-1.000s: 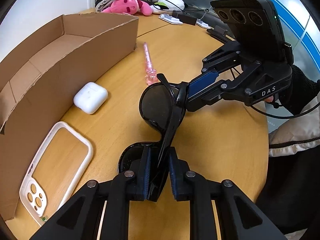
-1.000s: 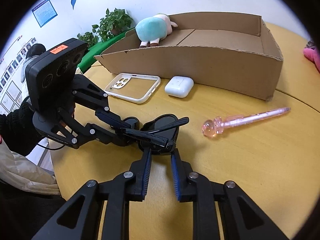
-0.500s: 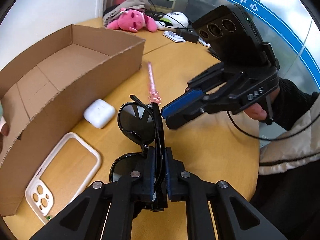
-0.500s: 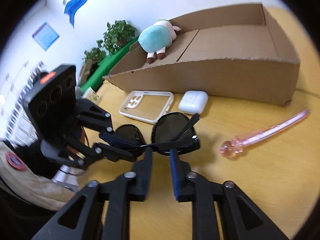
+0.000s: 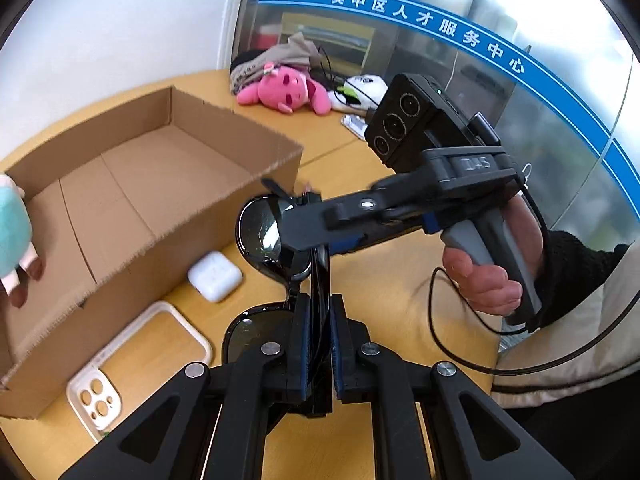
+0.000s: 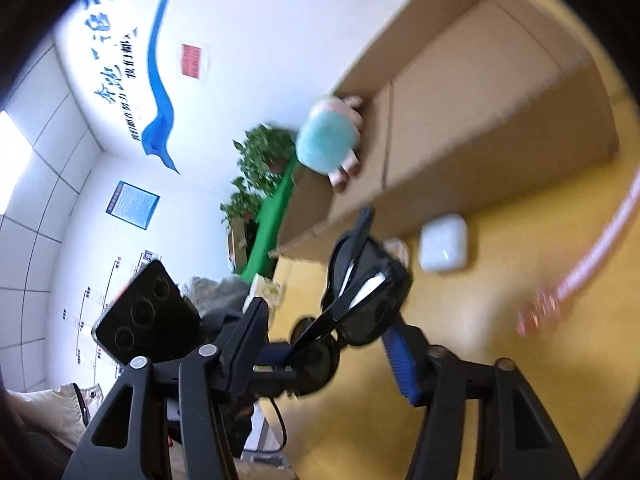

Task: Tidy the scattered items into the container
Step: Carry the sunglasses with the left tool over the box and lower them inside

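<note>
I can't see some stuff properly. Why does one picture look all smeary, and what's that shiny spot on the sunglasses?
Right wrist view: motion blur smears the pink pen and the plush toy. Left wrist view: much sharper; the sunglasses lens mirrors a bright patch of light, and the fisheye lens bends the cardboard box edges.

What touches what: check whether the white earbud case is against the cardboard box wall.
Apart. The left wrist view shows bare table between the earbud case and the cardboard box wall.

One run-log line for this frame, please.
left gripper: shut on sunglasses | right gripper: open, straddling sunglasses | box: holds teal plush | table: earbud case, phone case
</note>
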The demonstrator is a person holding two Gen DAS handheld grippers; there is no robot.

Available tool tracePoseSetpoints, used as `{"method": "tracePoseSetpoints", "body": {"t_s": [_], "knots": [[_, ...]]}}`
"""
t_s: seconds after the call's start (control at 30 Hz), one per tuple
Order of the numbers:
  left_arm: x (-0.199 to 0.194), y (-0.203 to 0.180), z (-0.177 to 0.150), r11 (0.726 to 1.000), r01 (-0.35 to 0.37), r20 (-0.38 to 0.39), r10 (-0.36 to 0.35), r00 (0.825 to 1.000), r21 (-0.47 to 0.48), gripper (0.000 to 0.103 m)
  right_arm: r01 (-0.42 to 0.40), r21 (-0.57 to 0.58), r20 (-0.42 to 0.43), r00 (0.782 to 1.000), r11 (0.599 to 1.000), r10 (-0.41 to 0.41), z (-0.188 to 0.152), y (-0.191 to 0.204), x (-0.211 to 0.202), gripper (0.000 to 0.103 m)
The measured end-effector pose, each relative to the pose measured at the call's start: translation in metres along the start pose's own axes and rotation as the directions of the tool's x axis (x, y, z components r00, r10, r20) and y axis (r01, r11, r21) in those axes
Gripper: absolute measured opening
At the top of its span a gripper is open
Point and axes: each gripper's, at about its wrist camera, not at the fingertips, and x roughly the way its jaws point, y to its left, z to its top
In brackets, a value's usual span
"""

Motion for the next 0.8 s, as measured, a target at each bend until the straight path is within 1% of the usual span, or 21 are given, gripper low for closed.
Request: {"method": "tracePoseSetpoints", "body": {"t_s": [0.03,0.1,0.23,0.3,0.4,0.43,0.47,0.53,0.63,0.7,0.73,0.8], "knots": [[-0.002,0.001,0.003,1.0,0.0,0.008,0.0,1.0,-0.003,0.009,0.005,-0.011,0.007,1.0,1.0,-0.005,0.003,0.003,0.0,0.03],[-0.005,0.005,0.006,1.0,-0.012,0.023,0.012,1.0,-0.014,0.009,0.009,-0.048,0.032,0.999,0.999,-0.007,0.013,0.015,-0.001,0.028],[-0.013,0.023,0.025,0.998,-0.026,0.077,0.03,0.997,-0.051,0.009,0.058,-0.129,0.053,0.997,0.99,-0.051,0.038,0.037,0.003,0.027],[-0.018,0.032,0.034,0.997,-0.037,0.101,0.043,0.994,-0.064,0.009,0.074,-0.168,0.057,0.996,0.983,-0.065,0.057,0.051,0.009,0.027],[-0.024,0.057,0.055,0.993,-0.065,0.129,0.078,0.989,-0.102,0.009,0.109,-0.225,0.053,0.994,0.968,-0.1,0.091,0.069,0.026,0.027],[-0.026,0.065,0.061,0.991,-0.072,0.134,0.088,0.987,-0.116,0.009,0.114,-0.233,0.05,0.993,0.966,-0.105,0.098,0.071,0.028,0.027],[-0.027,0.073,0.066,0.989,-0.079,0.138,0.096,0.986,-0.127,0.009,0.119,-0.243,0.044,0.993,0.963,-0.112,0.115,0.075,0.036,0.027],[-0.031,0.095,0.083,0.983,-0.099,0.145,0.122,0.982,-0.155,0.01,0.12,-0.249,0.029,0.993,0.961,-0.116,0.137,0.077,0.046,0.027],[-0.034,0.133,0.106,0.97,-0.115,0.144,0.148,0.978,-0.212,0.01,0.112,-0.246,-0.006,0.993,0.963,-0.117,0.183,0.077,0.071,0.027],[-0.033,0.158,0.119,0.96,-0.118,0.135,0.156,0.979,-0.253,0.01,0.108,-0.24,-0.031,0.992,0.965,-0.119,0.217,0.074,0.092,0.027],[-0.031,0.174,0.127,0.953,-0.123,0.125,0.163,0.979,-0.277,0.01,0.106,-0.233,-0.037,0.992,0.967,-0.118,0.226,0.072,0.096,0.027],[-0.024,0.197,0.138,0.941,-0.141,0.102,0.18,0.978,-0.308,0.01,0.1,-0.204,-0.067,0.991,0.974,-0.116,0.254,0.061,0.114,0.027]]}}
